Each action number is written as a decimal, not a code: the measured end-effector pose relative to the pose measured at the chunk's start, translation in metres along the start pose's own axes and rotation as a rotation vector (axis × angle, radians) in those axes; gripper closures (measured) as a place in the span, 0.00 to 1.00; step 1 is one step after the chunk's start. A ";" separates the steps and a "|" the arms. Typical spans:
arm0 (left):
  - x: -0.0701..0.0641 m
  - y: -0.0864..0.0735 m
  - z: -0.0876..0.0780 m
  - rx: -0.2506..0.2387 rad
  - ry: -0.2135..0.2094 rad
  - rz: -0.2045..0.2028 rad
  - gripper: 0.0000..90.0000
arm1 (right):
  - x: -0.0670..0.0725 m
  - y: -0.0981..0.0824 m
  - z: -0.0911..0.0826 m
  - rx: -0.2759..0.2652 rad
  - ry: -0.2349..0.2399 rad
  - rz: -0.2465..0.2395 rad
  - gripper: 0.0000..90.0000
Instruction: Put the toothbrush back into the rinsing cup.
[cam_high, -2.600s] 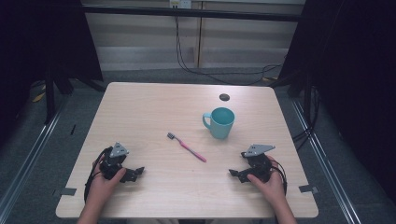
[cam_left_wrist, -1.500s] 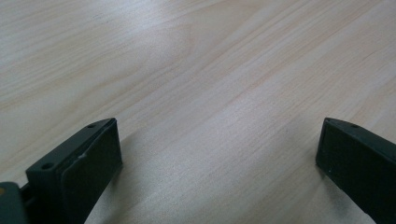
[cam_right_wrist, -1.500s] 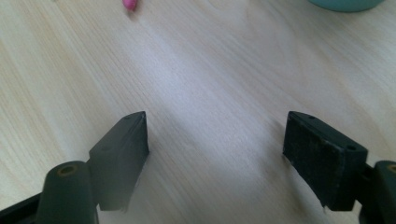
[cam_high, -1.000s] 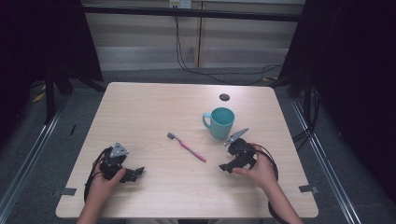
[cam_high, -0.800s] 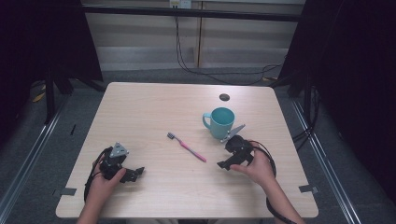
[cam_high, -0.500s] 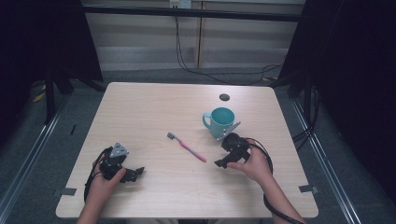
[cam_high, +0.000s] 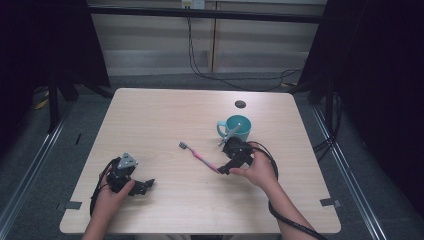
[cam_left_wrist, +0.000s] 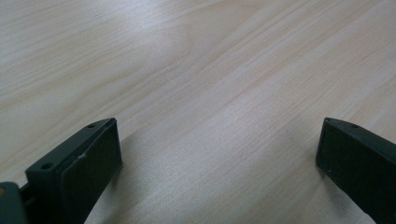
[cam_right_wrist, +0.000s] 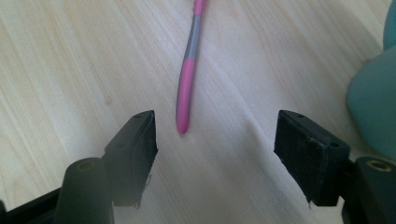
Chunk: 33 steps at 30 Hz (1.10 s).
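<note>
High view: right gripper (cam_high: 226, 169) at the near end of the pink plastic toothbrush (cam_high: 200, 156) lying mid light wooden desk (cam_high: 150, 115), teal ceramic mug (cam_high: 237, 128) just beyond. Left gripper (cam_high: 142, 186) rests near-left, released. Right gripper view: jaws apart, just been closing, nothing gripped; handle tip (cam_right_wrist: 183, 116) just ahead of them, left of centre. Risk: off-centre closing flicks the toothbrush aside; mug (cam_right_wrist: 376, 102) is near enough to get bumped.

The worktop (cam_high: 150, 120) is pale wood-grain laminate, smooth with a soft sheen; the toothbrush (cam_right_wrist: 186, 88) looks like glossy pink plastic with a duller grey band. The mug (cam_high: 241, 127) is smooth teal, faintly shiny; the right tongs (cam_right_wrist: 215, 140) and left tongs (cam_left_wrist: 219, 163) are matt black plastic with slightly rough pads (cam_right_wrist: 303, 154).
</note>
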<state>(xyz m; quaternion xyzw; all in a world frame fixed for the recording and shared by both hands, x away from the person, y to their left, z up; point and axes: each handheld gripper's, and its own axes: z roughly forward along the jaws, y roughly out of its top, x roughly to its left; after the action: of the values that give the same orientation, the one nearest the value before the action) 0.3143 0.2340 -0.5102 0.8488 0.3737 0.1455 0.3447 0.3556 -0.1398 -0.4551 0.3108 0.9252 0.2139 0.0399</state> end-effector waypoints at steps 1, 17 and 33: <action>0.000 0.000 0.000 0.000 0.000 0.000 0.00 | 0.001 0.003 0.001 0.007 -0.004 0.001 0.33; 0.000 0.000 0.000 0.000 0.000 0.000 0.00 | -0.001 0.037 0.008 0.065 -0.017 -0.007 0.38; -0.001 0.000 0.000 -0.003 -0.003 0.003 0.00 | -0.006 0.051 0.023 0.103 -0.001 0.032 0.49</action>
<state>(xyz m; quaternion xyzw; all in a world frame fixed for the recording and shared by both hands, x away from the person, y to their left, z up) 0.3136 0.2337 -0.5102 0.8491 0.3716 0.1452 0.3463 0.3935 -0.0978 -0.4548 0.3272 0.9300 0.1664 0.0209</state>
